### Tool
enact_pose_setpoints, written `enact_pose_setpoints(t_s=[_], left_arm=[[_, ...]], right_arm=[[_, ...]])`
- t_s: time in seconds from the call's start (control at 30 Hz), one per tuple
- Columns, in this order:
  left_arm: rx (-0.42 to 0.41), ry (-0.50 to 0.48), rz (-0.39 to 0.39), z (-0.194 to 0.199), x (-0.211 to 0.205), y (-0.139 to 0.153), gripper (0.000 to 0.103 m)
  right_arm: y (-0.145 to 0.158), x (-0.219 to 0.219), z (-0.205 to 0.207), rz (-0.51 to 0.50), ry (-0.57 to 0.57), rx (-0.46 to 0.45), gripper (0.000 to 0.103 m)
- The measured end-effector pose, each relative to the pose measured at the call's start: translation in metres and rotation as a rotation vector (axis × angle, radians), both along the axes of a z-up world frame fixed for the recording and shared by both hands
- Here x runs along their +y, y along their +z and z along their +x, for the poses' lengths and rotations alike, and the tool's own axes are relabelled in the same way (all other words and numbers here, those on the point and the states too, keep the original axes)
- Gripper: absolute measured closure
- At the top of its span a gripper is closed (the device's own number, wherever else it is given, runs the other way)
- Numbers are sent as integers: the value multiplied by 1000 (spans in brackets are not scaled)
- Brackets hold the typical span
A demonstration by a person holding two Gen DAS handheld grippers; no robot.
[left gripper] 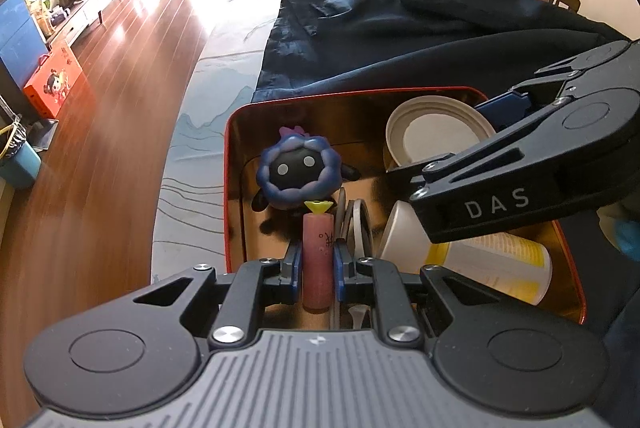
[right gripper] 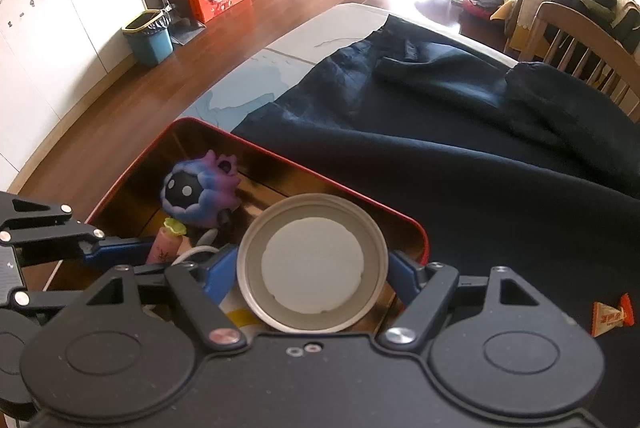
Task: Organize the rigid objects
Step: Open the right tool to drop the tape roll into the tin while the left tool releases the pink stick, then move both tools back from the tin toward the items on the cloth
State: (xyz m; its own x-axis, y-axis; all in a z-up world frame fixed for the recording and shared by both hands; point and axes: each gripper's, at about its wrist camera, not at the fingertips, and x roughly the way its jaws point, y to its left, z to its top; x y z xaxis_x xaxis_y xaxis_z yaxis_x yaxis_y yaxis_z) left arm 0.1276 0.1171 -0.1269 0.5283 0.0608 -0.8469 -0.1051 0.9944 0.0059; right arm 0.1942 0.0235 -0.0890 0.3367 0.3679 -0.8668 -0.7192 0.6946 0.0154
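A red tin box point(left gripper: 234, 188) with a gold inside stands on the table. In it sit a blue-purple sheep toy point(left gripper: 298, 172), a yellow-printed paper cup point(left gripper: 496, 268) on its side and some thin rings point(left gripper: 356, 224). My left gripper point(left gripper: 318, 264) is shut on a pink cylinder toy point(left gripper: 318, 252) with a yellow top, upright over the box's near side. My right gripper point(right gripper: 312, 268) is shut on a round grey-white lid point(right gripper: 312, 228), its blue fingers point(right gripper: 222, 272) pressed on both edges, low over the box's right part. The right wrist view also shows the sheep toy point(right gripper: 200, 192) and the pink toy point(right gripper: 162, 246).
A dark navy garment point(right gripper: 440, 148) covers the table beyond and right of the box. An orange wrapped sweet point(right gripper: 610, 316) lies on it at the right. Pale patterned tabletop point(left gripper: 192, 156) shows left of the box, then the table edge and wooden floor. Wooden chairs point(right gripper: 580, 32) stand behind.
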Motion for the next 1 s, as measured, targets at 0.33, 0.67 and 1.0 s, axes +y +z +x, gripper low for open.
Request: enact_pose_setpoints(t_s=[0.33,0.67,1.0], left_arm=[[8,19,-6,-1,1,1,87],[-3,36,-22,-6,3,6,85],[-56,42,-37,-21,-2,23,76]], right_arm=[[9,-5,-5,13,5,-33,22],[31,-29,-14,89,-13,-19,22],[57,-65,-38,160,-8,-43,20]])
